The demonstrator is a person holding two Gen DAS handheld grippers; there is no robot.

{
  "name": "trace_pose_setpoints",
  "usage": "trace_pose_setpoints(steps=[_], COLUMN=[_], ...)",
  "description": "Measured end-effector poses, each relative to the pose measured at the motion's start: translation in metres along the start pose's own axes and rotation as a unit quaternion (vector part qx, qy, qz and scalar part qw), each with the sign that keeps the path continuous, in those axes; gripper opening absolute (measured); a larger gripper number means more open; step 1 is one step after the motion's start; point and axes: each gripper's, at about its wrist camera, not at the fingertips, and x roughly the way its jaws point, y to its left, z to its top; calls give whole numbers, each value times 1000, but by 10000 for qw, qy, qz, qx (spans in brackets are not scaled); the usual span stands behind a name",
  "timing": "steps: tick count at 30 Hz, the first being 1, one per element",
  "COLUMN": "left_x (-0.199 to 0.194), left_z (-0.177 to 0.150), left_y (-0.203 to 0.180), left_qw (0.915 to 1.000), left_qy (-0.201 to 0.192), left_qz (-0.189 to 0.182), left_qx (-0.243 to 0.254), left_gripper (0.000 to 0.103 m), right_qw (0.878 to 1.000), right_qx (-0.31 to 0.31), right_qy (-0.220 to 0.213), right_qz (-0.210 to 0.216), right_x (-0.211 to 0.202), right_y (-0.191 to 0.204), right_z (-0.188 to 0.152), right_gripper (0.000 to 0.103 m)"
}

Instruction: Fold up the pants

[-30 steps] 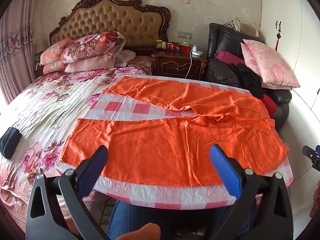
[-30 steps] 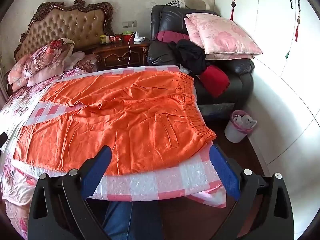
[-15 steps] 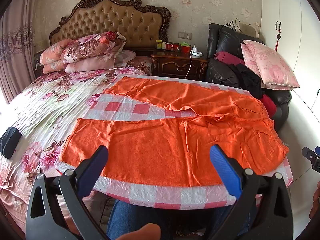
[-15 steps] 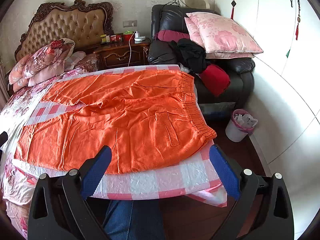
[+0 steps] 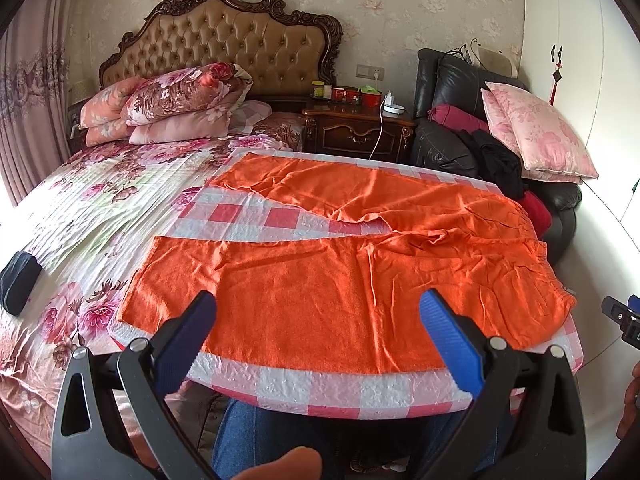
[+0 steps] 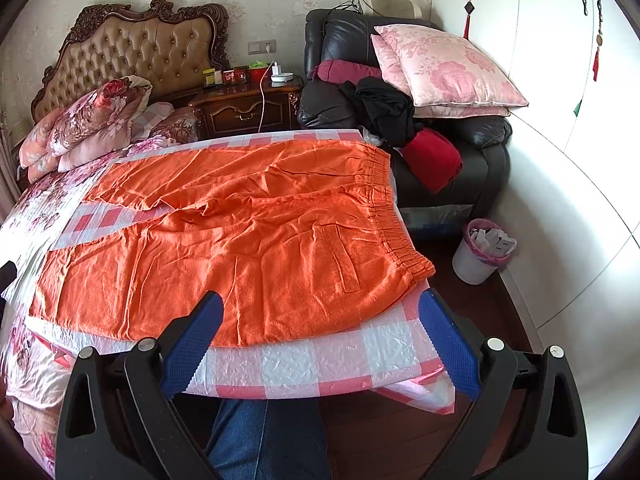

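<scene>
Orange pants [image 5: 340, 280] lie spread flat on a pink-and-white checked sheet [image 5: 320, 384] at the foot of the bed, legs apart pointing left, elastic waistband at the right [image 6: 396, 216]. They also show in the right wrist view [image 6: 248, 248]. My left gripper [image 5: 318, 320] is open and empty, held above the near edge of the near leg. My right gripper [image 6: 320, 316] is open and empty, above the near edge close to the waistband corner.
A floral bedspread [image 5: 100, 208] with stacked pillows [image 5: 176, 104] lies to the left. A nightstand [image 5: 360, 132], a black armchair piled with clothes and pink cushions [image 6: 440, 64], and a white bin [image 6: 480, 252] stand to the right. My jeans-clad leg [image 6: 260, 436] is below.
The right gripper view has shifted slightly closer to the pants. Both grippers stay open; the pants have not moved.
</scene>
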Motion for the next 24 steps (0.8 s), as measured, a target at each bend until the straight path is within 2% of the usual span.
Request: trace_pose_setpoints(steps=[24], left_x=[-1], left_z=[0], left_y=[1], left_qw=[10000], left_qy=[2], left_qz=[-9], left_qx=[-21], left_gripper=[102], right_qw=[10000], right_qx=[-11], right_qy=[-13], right_qz=[5], right_x=[-2], right_y=[0], right_z=[0], right_gripper=[95])
